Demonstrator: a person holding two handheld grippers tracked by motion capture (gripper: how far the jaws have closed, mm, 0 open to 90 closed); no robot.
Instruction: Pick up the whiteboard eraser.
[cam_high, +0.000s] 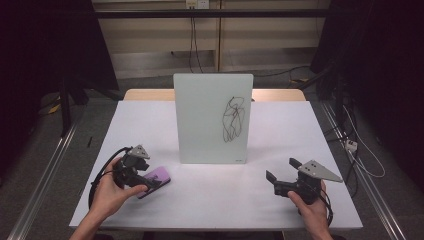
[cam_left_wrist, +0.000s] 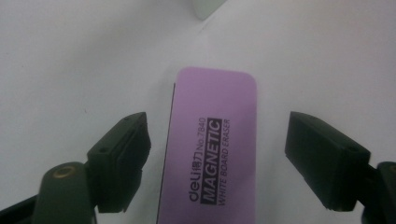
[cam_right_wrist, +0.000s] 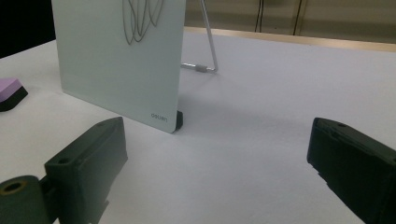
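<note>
A purple magnetic whiteboard eraser (cam_high: 156, 179) (cam_left_wrist: 212, 140) lies flat on the white table (cam_high: 145, 125) at the front left. My left gripper (cam_high: 150, 182) (cam_left_wrist: 218, 128) straddles it, one jaw on each long side, with a gap showing on both sides; it is open. A small whiteboard (cam_high: 212, 117) (cam_right_wrist: 116, 60) stands upright mid-table with a black scribble (cam_high: 233, 119) on its right half. My right gripper (cam_high: 281, 168) (cam_right_wrist: 219, 133) rests at the front right, open, with nothing between its jaws. The eraser's end (cam_right_wrist: 9, 91) appears at the far left of the right gripper view.
The whiteboard leans on a thin wire stand (cam_right_wrist: 208, 46) behind it. A wooden strip (cam_high: 280, 95) runs along the table's far edge. Cables hang on the wall behind and lie on the floor at the right (cam_high: 360, 150).
</note>
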